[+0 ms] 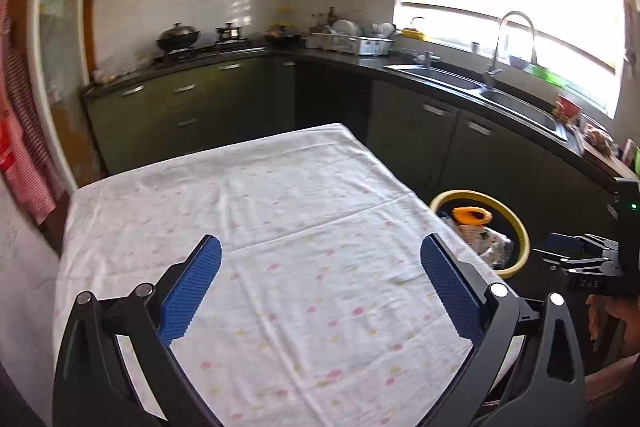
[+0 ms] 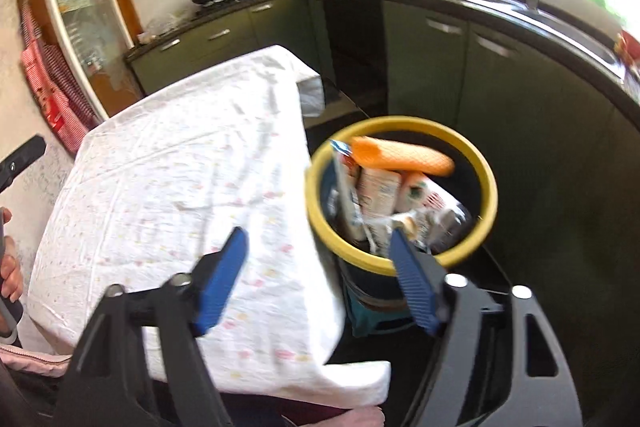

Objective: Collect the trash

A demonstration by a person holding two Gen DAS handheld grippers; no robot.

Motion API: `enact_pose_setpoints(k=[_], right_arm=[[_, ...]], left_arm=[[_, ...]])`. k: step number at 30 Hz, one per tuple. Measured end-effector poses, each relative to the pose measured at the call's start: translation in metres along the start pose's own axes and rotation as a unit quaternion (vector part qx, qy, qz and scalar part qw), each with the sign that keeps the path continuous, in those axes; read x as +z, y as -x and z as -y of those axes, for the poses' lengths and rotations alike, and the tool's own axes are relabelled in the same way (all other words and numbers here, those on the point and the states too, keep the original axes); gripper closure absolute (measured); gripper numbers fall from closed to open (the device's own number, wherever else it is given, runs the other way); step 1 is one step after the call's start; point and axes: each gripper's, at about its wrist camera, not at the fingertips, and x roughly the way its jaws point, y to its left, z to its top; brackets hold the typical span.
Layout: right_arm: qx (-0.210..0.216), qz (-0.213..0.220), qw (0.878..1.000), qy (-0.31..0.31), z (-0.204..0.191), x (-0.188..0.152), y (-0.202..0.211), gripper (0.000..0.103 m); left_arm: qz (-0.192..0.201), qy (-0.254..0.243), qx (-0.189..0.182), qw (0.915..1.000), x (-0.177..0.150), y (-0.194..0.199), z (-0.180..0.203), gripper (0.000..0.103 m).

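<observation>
A yellow-rimmed trash bin (image 2: 490, 187) stands on the floor at the table's right side. It holds an orange wrapper (image 2: 404, 157), white cartons (image 2: 378, 195) and crumpled packaging. It also shows in the left wrist view (image 1: 522, 239). My right gripper (image 2: 318, 247) is open and empty, above the table's right edge and the bin's near rim. My left gripper (image 1: 320, 255) is open and empty, over the cloth-covered table (image 1: 260, 195). The right gripper's body (image 1: 588, 259) shows at the right of the left wrist view.
The table carries a white cloth with small pink and yellow spots (image 2: 180, 167). Dark green kitchen cabinets (image 1: 440, 131) with a sink (image 1: 516, 99) run behind and to the right. A stove with a wok (image 1: 178, 37) is at the back left.
</observation>
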Motion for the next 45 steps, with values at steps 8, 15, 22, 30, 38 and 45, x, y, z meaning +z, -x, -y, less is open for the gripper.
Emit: enact_pose_setpoints(k=[8,15,22,30,38,45], right_arm=[[-0.019,0.064,0.995,0.071,-0.065,0.006,0.046,0.006],[-0.02,0.084,0.993,0.085,-0.079,-0.001,0.072,0.006],[-0.009,0.094,0.992,0.086,-0.08,-0.006,0.083,0.006],[-0.007,0.095,0.992,0.079,-0.076,-0.007,0.084,0.006],[-0.008,0.095,0.992,0.078,-0.075,-0.007,0.084,0.006],[-0.01,0.095,0.992,0.079,-0.075,-0.006,0.083,0.006]], left_arm=[[0.019,0.082,0.1,0.9914,-0.043,0.082,-0.085,0.005],[0.02,0.087,0.089,0.992,-0.063,0.114,-0.093,0.005],[0.044,0.075,0.1,0.9912,-0.064,0.137,-0.076,0.005],[0.053,0.073,0.109,0.99,-0.059,0.147,-0.071,0.005],[0.044,0.072,0.108,0.9906,-0.061,0.14,-0.071,0.005],[0.042,0.072,0.106,0.9909,-0.062,0.137,-0.071,0.005]])
